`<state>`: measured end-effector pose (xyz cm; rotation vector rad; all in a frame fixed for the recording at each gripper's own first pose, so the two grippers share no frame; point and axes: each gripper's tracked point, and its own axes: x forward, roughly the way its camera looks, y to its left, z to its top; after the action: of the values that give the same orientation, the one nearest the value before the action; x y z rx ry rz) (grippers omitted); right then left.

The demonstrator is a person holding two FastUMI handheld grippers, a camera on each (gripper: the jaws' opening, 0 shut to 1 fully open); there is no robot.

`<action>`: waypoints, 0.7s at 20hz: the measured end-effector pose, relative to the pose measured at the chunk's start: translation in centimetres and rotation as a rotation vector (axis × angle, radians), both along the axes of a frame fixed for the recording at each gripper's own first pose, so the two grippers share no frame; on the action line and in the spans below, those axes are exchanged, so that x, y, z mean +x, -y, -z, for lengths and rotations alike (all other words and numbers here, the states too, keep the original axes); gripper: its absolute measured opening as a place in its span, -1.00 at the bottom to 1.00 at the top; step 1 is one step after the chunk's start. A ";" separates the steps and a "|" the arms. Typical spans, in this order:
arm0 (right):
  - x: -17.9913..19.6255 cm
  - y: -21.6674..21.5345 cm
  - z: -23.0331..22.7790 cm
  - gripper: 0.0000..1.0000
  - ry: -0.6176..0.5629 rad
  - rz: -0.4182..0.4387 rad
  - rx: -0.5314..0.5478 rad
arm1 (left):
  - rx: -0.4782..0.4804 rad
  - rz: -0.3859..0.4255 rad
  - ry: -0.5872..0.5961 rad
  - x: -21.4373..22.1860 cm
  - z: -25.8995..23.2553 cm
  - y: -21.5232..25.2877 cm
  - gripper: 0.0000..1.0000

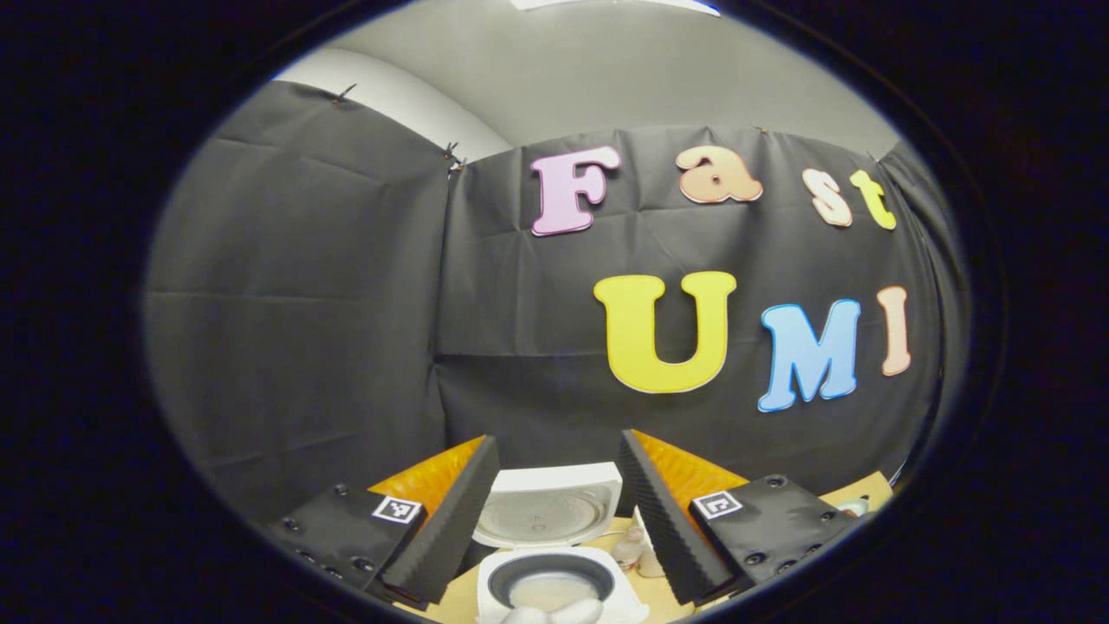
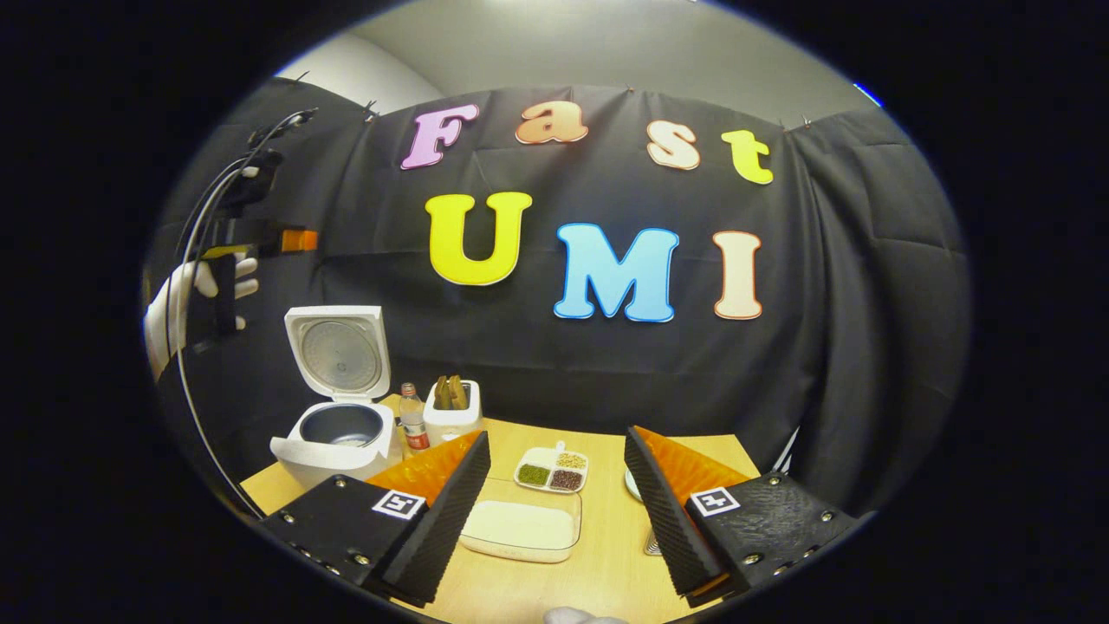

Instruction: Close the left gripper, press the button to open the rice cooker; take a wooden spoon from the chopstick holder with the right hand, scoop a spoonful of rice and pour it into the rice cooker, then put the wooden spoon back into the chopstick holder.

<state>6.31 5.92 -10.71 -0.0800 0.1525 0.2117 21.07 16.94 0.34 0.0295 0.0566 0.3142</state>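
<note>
The white rice cooker (image 1: pixel 548 579) stands open below my left gripper (image 1: pixel 559 440), lid (image 1: pixel 546 513) upright, dark pot with a pale bottom showing. That gripper is open and holds nothing. In the right gripper view the rice cooker (image 2: pixel 340 431) sits at the table's left, and the left gripper (image 2: pixel 236 227), held by a gloved hand (image 2: pixel 178 299), hangs well above it. Right of the cooker a white chopstick holder (image 2: pixel 452 418) holds wooden spoons (image 2: pixel 450 392). A clear tray of white rice (image 2: pixel 522 527) lies just ahead of my right gripper (image 2: pixel 557 435), which is open and empty.
A small bottle (image 2: pixel 413 422) stands between the cooker and the chopstick holder. A divided dish (image 2: pixel 552 471) of green, brown and pale grains lies behind the rice tray. The wooden table (image 2: pixel 606 555) ends at the black cloth wall behind. Cables hang from the left gripper.
</note>
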 end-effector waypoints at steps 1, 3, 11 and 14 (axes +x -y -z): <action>-0.1 -0.4 0.1 0.91 -0.012 -0.005 0.013 | -0.001 0.002 -0.003 1.7 -0.1 -0.8 0.98; 0.0 -0.7 0.4 0.91 -0.039 -0.004 0.041 | -0.003 0.001 -0.041 5.0 0.5 -2.0 0.97; 0.4 -2.3 2.5 0.91 -0.104 -0.029 -0.009 | -0.060 -0.044 -0.240 16.6 8.9 -7.4 0.93; 0.4 -2.8 3.4 0.92 -0.138 -0.040 -0.006 | -0.132 -0.042 -0.331 17.8 12.2 -8.0 0.89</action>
<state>6.67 8.70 -14.11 -0.0748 0.2887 0.2569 38.92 24.90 -11.90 -0.0511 0.4069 0.3445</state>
